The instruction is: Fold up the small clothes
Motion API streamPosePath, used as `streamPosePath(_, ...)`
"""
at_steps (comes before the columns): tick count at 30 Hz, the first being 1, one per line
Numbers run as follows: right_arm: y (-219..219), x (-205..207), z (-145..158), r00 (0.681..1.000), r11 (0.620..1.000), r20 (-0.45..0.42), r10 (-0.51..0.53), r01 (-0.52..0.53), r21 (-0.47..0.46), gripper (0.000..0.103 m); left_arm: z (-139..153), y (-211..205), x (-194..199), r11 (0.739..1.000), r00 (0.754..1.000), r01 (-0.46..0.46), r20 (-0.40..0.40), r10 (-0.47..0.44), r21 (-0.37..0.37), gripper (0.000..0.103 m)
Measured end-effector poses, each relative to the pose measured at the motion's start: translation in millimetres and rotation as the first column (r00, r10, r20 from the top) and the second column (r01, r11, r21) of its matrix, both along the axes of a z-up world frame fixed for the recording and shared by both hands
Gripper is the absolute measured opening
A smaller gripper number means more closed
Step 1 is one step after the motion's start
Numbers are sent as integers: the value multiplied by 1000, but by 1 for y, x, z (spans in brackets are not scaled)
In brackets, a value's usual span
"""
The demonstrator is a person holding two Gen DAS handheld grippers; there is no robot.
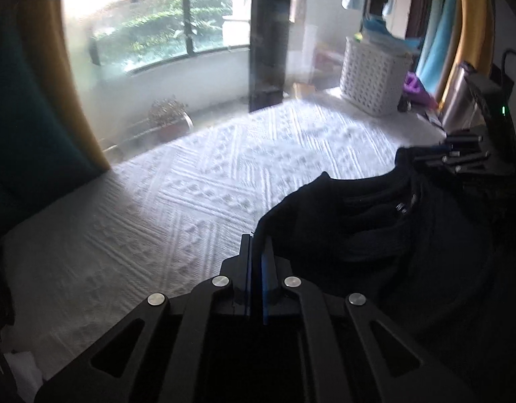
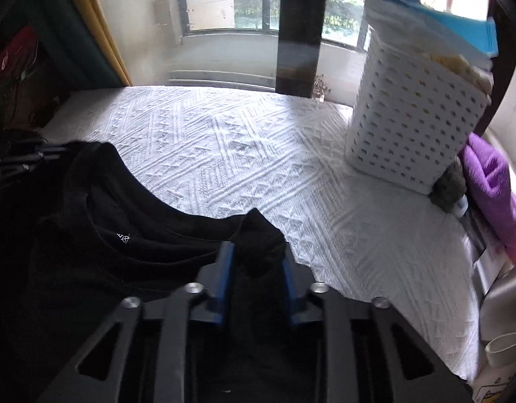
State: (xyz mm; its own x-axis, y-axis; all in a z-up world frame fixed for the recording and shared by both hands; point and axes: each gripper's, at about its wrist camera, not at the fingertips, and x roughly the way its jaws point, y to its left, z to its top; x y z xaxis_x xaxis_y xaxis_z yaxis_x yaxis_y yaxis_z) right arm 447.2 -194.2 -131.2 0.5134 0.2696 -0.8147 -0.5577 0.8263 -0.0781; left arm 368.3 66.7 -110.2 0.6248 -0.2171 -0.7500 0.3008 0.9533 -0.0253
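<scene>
The black T-shirt lies on the white bed with its collar edge running nine to three o'clock between the left gripper, pinched flat on one shoulder, and the right gripper, clamped narrowly on the other.

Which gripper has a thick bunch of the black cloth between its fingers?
The right gripper: a bulge of the black garment sits between its blue pads. The left gripper is shut nearly flat at the garment's edge.
</scene>
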Motion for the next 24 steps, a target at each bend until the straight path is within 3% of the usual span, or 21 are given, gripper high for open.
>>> streamPosePath(2, 5, 2, 3, 1000, 1000, 28, 1, -1, 3, 9, 9, 10, 1, 999, 998, -47, 31, 47, -4, 3)
streamPosePath(11, 56, 24, 47, 984, 997, 175, -23, 10, 73, 8, 32, 55, 9, 979, 976, -205, 78, 204, 4, 3)
streamPosePath(15, 86, 33, 43, 978, 1000, 208, 3, -8, 23, 8, 34, 73, 17, 968, 967, -249, 61, 248, 8, 3)
streamPosePath(18, 94, 43, 25, 983, 1000, 186, -16, 19, -14, 8, 11, 67, 28, 971, 972, -233, -26, 235, 46, 6)
streamPosePath(20, 91, 48, 14, 986, 999, 162, -37, 40, -21, 8, 4, 70, 24, 971, 969, -237, -69, 239, 31, 8)
streamPosePath(21, 90, 49, 12, 986, 998, 162, -47, 52, -22, 8, 5, 72, 21, 969, 967, -244, -67, 245, 28, 13)
streamPosePath(22, 87, 49, 10, 985, 998, 163, -58, 62, -19, 8, 8, 77, 15, 966, 964, -258, -52, 259, 27, 30)
streamPosePath(23, 83, 47, 11, 984, 998, 165, -68, 69, -3, 8, 12, 83, 8, 960, 960, -279, -36, 279, 16, 56)
streamPosePath(24, 79, 45, 12, 985, 997, 158, -76, 75, 9, 8, 16, 90, -1, 954, 954, -299, -20, 299, -7, 66)
